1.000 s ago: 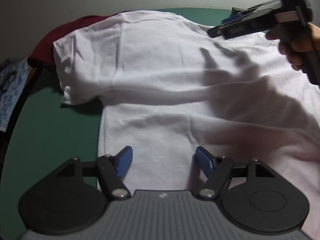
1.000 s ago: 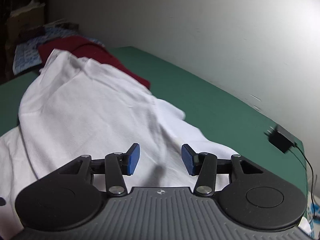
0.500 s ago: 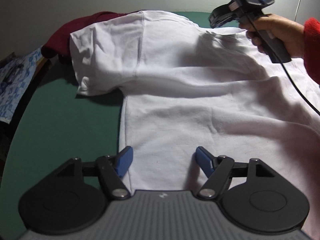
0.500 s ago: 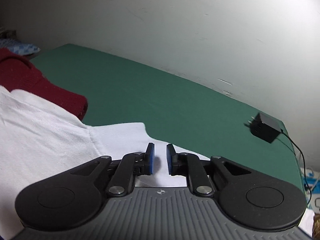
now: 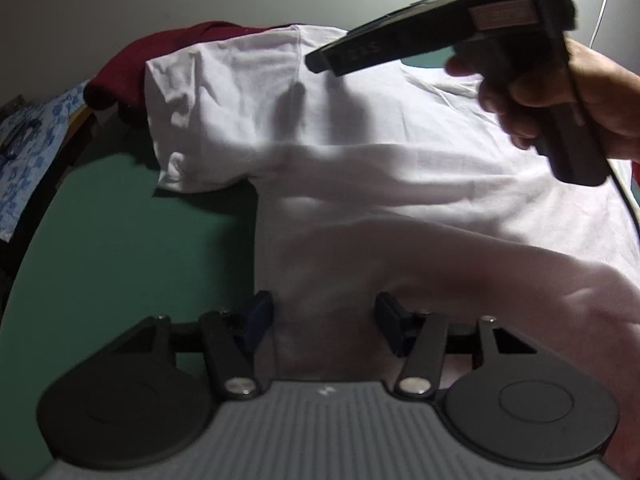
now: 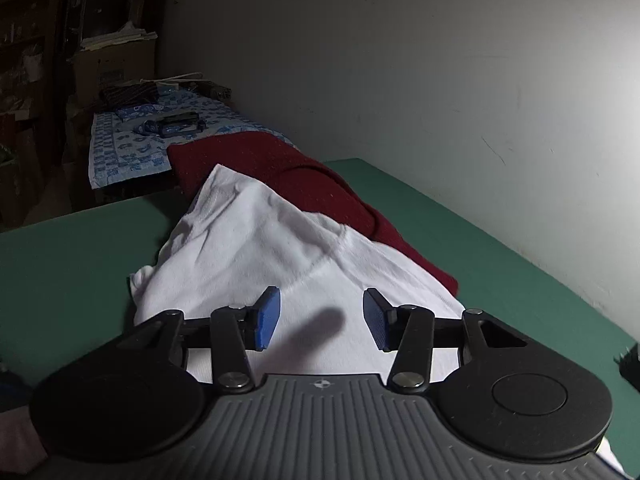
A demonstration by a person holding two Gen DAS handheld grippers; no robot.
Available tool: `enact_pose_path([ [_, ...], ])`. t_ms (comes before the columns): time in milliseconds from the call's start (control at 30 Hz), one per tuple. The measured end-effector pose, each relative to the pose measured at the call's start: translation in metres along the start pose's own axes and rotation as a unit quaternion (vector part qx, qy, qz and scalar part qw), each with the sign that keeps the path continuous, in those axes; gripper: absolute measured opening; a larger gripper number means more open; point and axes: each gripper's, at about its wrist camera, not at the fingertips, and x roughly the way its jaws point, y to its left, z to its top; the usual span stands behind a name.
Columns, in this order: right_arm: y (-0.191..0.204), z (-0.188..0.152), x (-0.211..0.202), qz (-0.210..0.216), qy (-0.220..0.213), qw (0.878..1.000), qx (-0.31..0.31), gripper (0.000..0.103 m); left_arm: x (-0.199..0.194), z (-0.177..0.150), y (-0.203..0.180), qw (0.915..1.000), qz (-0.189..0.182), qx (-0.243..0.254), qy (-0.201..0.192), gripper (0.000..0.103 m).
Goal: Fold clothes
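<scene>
Fingers (image 5: 262, 316) of both grippers spread, pinching nothing, above unmarked white T-shirt (image 5: 400, 184); no legible writing.

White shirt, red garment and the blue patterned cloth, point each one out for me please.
white shirt (image 5: 400, 168): left wrist view, middle of its body.
red garment (image 6: 280, 172): right wrist view, its top surface.
blue patterned cloth (image 6: 132, 148): right wrist view, its near part.

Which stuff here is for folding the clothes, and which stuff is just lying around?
For the folding:
- white cotton T-shirt, spread flat on the green table
- dark red knitted garment, partly under the shirt
- left claw and right claw, both open, gripping nothing

Just lying about:
- blue-and-white patterned cloth on the far table, with small dark items on it
- stacked boxes behind it
</scene>
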Motion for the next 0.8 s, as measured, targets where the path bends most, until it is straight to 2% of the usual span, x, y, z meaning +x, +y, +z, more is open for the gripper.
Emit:
enact_pose_path([
  [67, 0.014, 0.005, 0.016, -0.017, -0.011, 0.999, -0.048, 0.049, -0.004, -0.005, 0.003, 1.0000, 0.000, 0.001, -0.001, 0.061],
  [100, 0.016, 0.009, 0.027, -0.025, -0.007, 0.998, -0.059, 0.047, -0.005, -0.008, 0.003, 1.0000, 0.001, 0.002, -0.001, 0.068],
  [133, 0.018, 0.013, 0.038, -0.034, -0.003, 0.997, -0.070, 0.039, -0.006, -0.011, 0.004, 1.0000, 0.002, 0.003, -0.003, 0.068],
  [167, 0.020, 0.016, 0.049, -0.042, 0.002, 0.996, -0.080, 0.011, -0.007, -0.014, 0.003, 1.0000, 0.004, 0.001, -0.007, 0.068],
  [200, 0.017, 0.021, 0.058, -0.035, 0.014, 0.997, -0.068, 0.003, -0.008, -0.016, 0.003, 0.9999, 0.005, 0.000, -0.010, 0.068],
  [267, 0.007, 0.031, 0.063, -0.036, 0.010, 0.999, -0.032, 0.000, -0.010, -0.019, 0.001, 0.9999, 0.008, 0.000, -0.014, 0.067],
  [367, -0.021, 0.049, 0.060, -0.040, -0.017, 0.997, 0.063, 0.000, -0.012, -0.023, -0.003, 0.9998, 0.007, 0.007, -0.019, 0.066],
  [433, -0.030, 0.050, 0.070, -0.047, 0.010, 0.996, 0.071, 0.000, -0.011, -0.025, -0.006, 0.9997, 0.006, 0.012, -0.022, 0.074],
  [500, -0.039, 0.051, 0.081, -0.054, 0.038, 0.995, 0.078, 0.000, -0.010, -0.023, -0.006, 0.9997, 0.003, 0.015, -0.020, 0.077],
  [533, -0.040, 0.049, 0.077, -0.060, 0.035, 0.995, 0.077, 0.001, -0.009, -0.022, -0.006, 0.9997, 0.002, 0.017, -0.019, 0.078],
  [600, -0.050, 0.043, 0.050, -0.059, 0.005, 0.991, 0.121, 0.015, -0.008, -0.021, -0.005, 0.9996, 0.000, 0.023, -0.016, 0.080],
  [633, -0.056, 0.038, 0.035, -0.052, -0.007, 0.987, 0.151, 0.036, -0.009, -0.019, -0.005, 0.9995, -0.003, 0.027, -0.015, 0.075],
  [667, -0.063, 0.032, 0.021, -0.046, -0.002, 0.983, 0.176, 0.055, -0.010, -0.017, -0.006, 0.9994, -0.010, 0.031, -0.013, 0.070],
  [700, -0.067, 0.024, 0.006, -0.043, 0.006, 0.979, 0.197, 0.057, -0.011, -0.015, -0.007, 0.9992, -0.015, 0.035, -0.013, 0.061],
  [800, -0.074, -0.016, -0.046, -0.078, 0.033, 0.966, 0.243, 0.056, -0.012, -0.007, -0.009, 0.9984, -0.031, 0.042, -0.021, 0.061],
])
